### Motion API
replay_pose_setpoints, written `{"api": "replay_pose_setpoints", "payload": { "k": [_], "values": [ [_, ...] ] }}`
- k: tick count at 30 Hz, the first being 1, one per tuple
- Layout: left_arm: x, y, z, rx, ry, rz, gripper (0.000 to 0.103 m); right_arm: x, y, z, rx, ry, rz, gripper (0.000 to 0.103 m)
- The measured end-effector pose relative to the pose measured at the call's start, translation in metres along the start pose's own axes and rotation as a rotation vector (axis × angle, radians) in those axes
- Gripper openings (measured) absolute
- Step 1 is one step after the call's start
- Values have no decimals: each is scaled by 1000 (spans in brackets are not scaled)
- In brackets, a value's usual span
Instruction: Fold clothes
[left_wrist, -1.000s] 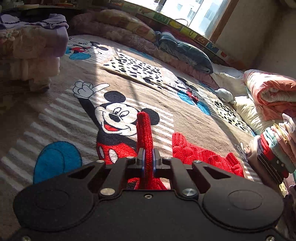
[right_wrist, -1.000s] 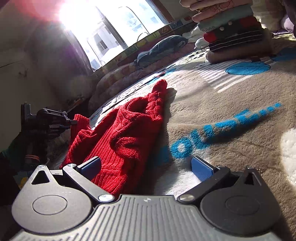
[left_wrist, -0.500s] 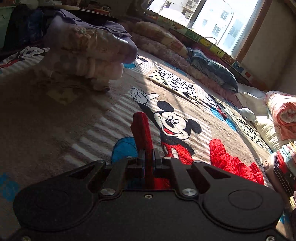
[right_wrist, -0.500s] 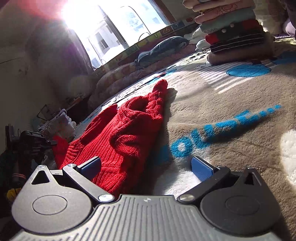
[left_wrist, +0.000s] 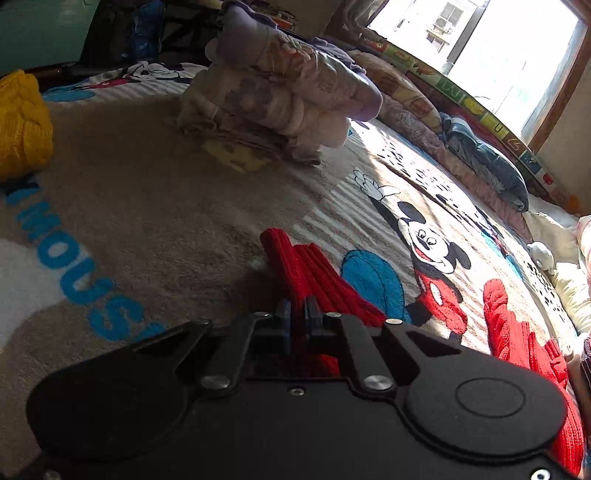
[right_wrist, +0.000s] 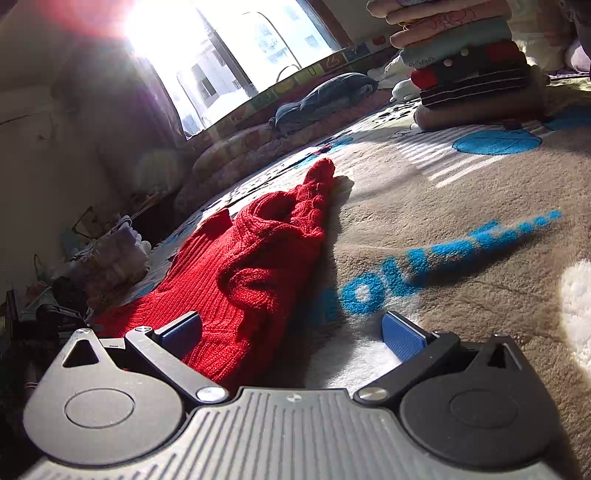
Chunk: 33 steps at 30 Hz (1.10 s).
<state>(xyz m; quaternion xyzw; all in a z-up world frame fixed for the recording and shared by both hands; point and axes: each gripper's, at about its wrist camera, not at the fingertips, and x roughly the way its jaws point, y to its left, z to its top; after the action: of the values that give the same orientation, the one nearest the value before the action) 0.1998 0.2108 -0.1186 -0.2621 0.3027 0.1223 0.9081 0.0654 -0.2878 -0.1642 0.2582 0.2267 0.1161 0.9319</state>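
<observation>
A red knitted sweater (right_wrist: 251, 269) lies rumpled on the Mickey Mouse blanket (right_wrist: 461, 206). In the left wrist view my left gripper (left_wrist: 296, 317) is shut on a ribbed red sleeve (left_wrist: 295, 262) of the sweater, which sticks out past the blue pads and lies low over the blanket; more of the sweater (left_wrist: 517, 339) shows at the right. My right gripper (right_wrist: 291, 328) stands open at the sweater's near edge, its left pad (right_wrist: 183, 332) against the knit and its right pad (right_wrist: 400, 338) over bare blanket.
A stack of folded clothes (right_wrist: 469, 70) stands at the far right of the blanket. A pale folded pile (left_wrist: 280, 107) and a yellow knit (left_wrist: 22, 125) lie at the left. Pillows and a dark garment (left_wrist: 484, 162) line the window side.
My left gripper has carried the sleeve leftward and down, pulling the sweater out flatter across the blanket. The right gripper has stayed put and open.
</observation>
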Motion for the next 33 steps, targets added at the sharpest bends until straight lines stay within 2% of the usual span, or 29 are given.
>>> {"api": "replay_pose_setpoints", "payload": {
  "k": [4,6,8,9,10,12,14,15,17,19,21,22,24,25,28,29,31,33],
  "values": [
    [-4,1,-2,-7,-9,49,20,0,0,0,0,0,-1,103],
    [-12,-5,-3,-6,-23,74,21,0,0,0,1,2,0,103],
    [-24,-14,-5,-9,-42,69,22,-1,-1,2,9,5,5,103],
    [-29,-21,-8,-9,-48,55,28,-2,-1,2,14,6,7,103],
    [-34,-27,-11,-9,-49,33,43,-2,-1,3,20,8,9,103],
    [-45,-45,-23,-12,-41,-26,60,-3,-1,3,21,10,8,102],
    [-51,-61,-37,-6,-12,-89,61,-5,2,4,14,14,-3,101],
    [-53,-70,-46,2,6,-121,64,-7,5,5,-2,14,-22,95],
    [-58,-86,-66,52,15,-152,67,-13,16,9,-71,12,-72,91],
    [-60,-100,-87,148,21,-152,68,-20,30,14,-164,-1,-109,86],
    [-61,-113,-105,237,31,-146,70,-24,46,21,-254,-12,-106,84],
    [-60,-120,-112,276,38,-142,77,-24,54,26,-305,-11,-104,84],
    [-59,-132,-121,346,31,-148,82,-16,73,37,-413,0,-101,83],
    [-58,-136,-124,362,28,-162,85,-10,83,45,-469,6,-98,81],
    [-47,-133,-129,370,86,-181,94,19,112,74,-610,44,-97,74],
    [-43,-132,-130,371,109,-186,98,33,121,84,-657,69,-101,73],
    [-40,-135,-130,395,139,-188,102,59,135,99,-735,117,-104,64],
    [-41,-142,-131,414,163,-173,103,97,150,110,-823,199,-117,63]
  ]
}}
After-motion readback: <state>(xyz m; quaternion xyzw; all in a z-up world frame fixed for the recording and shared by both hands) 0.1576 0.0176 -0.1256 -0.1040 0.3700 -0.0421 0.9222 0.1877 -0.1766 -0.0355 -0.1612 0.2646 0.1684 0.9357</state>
